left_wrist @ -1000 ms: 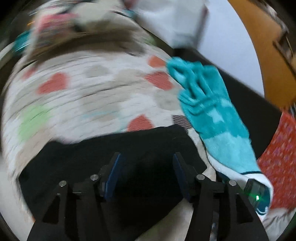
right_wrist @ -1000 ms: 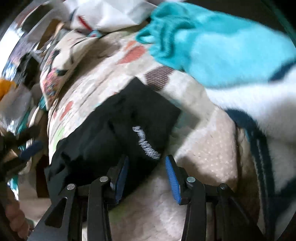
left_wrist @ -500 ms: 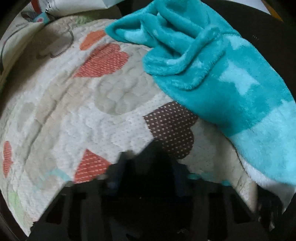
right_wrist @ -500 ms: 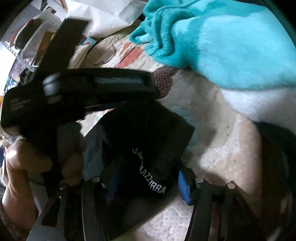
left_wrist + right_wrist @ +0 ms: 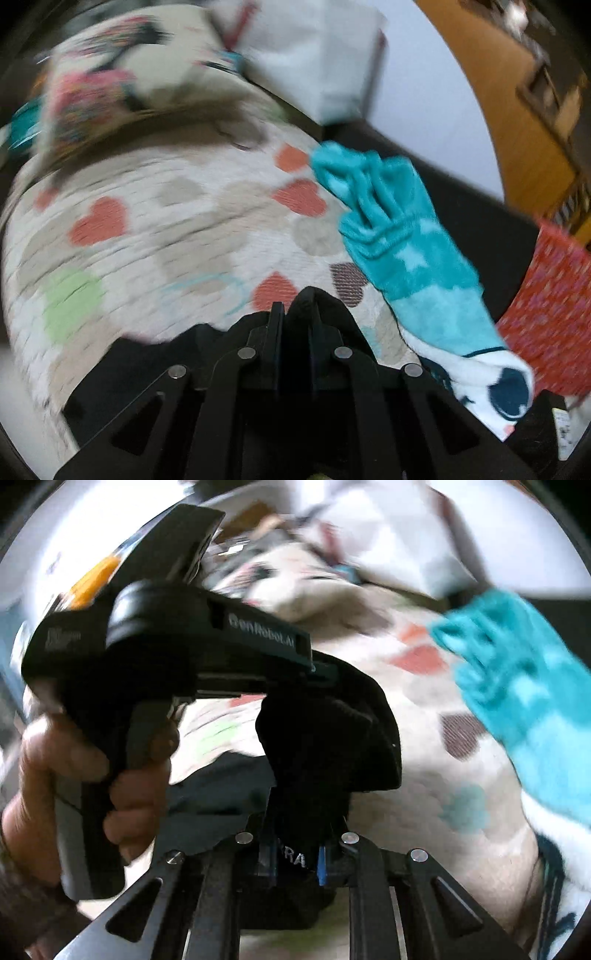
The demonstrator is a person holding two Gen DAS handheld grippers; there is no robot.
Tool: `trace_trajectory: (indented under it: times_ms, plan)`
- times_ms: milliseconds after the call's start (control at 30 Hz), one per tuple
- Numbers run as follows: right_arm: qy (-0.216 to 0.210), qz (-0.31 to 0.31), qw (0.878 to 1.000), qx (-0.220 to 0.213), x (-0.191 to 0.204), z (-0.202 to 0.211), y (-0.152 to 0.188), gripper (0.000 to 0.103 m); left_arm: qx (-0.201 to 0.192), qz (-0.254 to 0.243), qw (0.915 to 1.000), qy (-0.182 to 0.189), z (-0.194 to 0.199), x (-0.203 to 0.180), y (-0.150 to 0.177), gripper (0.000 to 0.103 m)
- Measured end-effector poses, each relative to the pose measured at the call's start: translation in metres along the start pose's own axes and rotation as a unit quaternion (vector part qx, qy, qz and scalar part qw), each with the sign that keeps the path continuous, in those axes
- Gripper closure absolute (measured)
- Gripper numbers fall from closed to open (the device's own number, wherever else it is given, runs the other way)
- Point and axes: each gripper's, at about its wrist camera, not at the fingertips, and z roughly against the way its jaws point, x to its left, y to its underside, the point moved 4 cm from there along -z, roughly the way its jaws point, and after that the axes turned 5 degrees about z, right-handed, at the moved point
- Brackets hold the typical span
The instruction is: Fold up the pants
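The black pants [image 5: 147,362] lie on a cream quilt with coloured hearts [image 5: 166,229]. In the left wrist view my left gripper [image 5: 295,317] is shut on a raised fold of the pants. In the right wrist view my right gripper [image 5: 295,853] is shut on a bunched edge of the pants [image 5: 332,746] with white lettering. The left gripper's body [image 5: 166,646] and the hand holding it fill the left of that view, gripping the same cloth just above. Both hold the pants lifted off the quilt.
A teal and white fleece blanket [image 5: 406,240] lies along the right side of the quilt, also in the right wrist view [image 5: 524,686]. A patterned pillow [image 5: 96,81] and a white bag [image 5: 314,55] sit at the far end. A red cloth [image 5: 546,314] is at the right.
Both grippers were open over the flat pants a second ago. They have closed on the pants and lifted the cloth, coming close together.
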Motion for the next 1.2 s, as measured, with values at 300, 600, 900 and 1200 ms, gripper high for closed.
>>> trace_trajectory:
  times_ms: [300,600,900,1200]
  plan:
    - [-0.004,0.255,0.964,0.074,0.128,-0.046,0.046,0.079,-0.031,0.235,0.9696,-0.062,0.05,0.165,0.082,0.089]
    - [-0.065,0.36,0.923,0.117,0.161,-0.021,0.103,0.044,-0.067,0.421,0.904,-0.033,0.084,0.245,0.148,0.073]
    - [-0.043,0.219,0.97,0.099,0.093,-0.006,0.046,0.044,-0.14,0.308,0.94,-0.046,0.107,0.185,0.117,0.061]
    - [-0.076,0.126,0.978,0.149,0.084,-0.057,0.065,0.043,-0.001,0.184,0.9546,-0.234,0.034,0.167,0.124,0.046]
